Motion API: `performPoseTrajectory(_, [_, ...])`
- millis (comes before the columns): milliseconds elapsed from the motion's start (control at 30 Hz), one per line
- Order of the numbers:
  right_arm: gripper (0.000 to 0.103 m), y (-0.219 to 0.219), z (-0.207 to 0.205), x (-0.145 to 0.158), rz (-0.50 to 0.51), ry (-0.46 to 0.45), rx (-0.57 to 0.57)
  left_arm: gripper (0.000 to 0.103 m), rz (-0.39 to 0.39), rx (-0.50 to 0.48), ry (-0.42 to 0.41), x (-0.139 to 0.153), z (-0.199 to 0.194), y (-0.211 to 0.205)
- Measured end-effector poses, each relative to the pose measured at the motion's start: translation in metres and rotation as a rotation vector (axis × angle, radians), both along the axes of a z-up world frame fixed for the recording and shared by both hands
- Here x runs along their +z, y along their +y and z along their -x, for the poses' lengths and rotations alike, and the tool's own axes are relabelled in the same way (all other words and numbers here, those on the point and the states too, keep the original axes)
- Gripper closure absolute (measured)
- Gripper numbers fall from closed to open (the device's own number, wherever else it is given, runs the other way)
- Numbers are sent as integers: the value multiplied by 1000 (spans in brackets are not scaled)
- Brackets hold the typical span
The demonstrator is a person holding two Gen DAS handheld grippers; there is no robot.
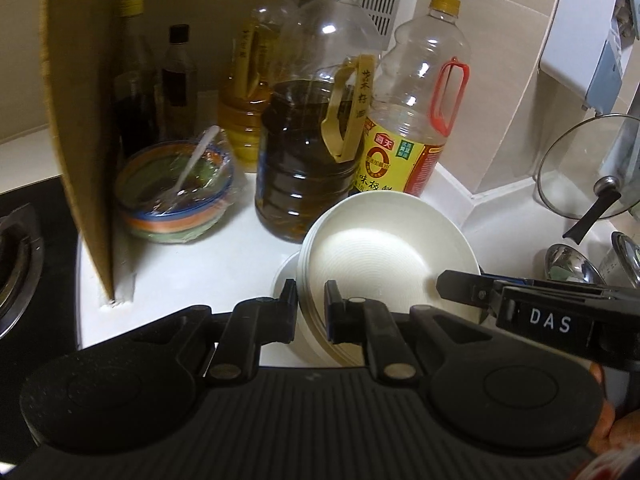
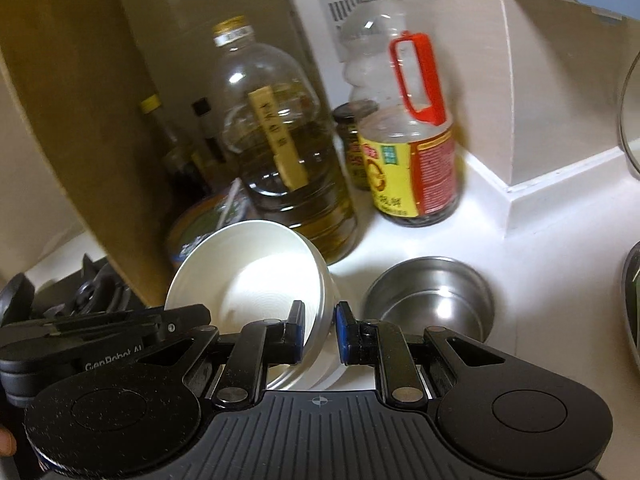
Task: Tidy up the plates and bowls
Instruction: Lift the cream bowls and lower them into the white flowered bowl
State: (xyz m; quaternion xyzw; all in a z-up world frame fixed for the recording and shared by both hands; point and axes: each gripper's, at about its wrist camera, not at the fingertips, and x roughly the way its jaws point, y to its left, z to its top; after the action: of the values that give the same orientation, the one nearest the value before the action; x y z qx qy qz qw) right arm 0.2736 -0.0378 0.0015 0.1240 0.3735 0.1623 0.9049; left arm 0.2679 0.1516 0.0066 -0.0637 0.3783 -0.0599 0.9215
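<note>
A stack of white bowls [image 1: 372, 256] stands tilted on the white counter [image 1: 208, 268], over a white plate [image 1: 282, 276]. My left gripper [image 1: 311, 300] is shut on the stack's left rim. My right gripper [image 2: 319, 328] is shut on the right rim of the same stack [image 2: 256, 276], and it shows in the left wrist view [image 1: 460, 284] at the bowls' right edge. A steel bowl [image 2: 430, 296] sits on the counter just right of the right gripper.
Oil and sauce bottles [image 1: 312, 128] stand behind the bowls in the corner. A wrapped coloured bowl with a spoon [image 1: 176, 192] sits left, beside a cardboard panel [image 1: 80, 120]. A stove [image 1: 20, 256] is far left. A glass lid [image 1: 588, 168] and ladles [image 1: 572, 264] are at right.
</note>
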Motion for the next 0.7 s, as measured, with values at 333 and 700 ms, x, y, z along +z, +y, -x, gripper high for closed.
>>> performPoseTrajectory(333, [86,-1,-25,-16,0,64,6,91,6,21,51,-14,-19,2])
performPoseTrajectory(700, [86,6,-34,-22,25,99,33,91,20,34,93,-24,-23,6])
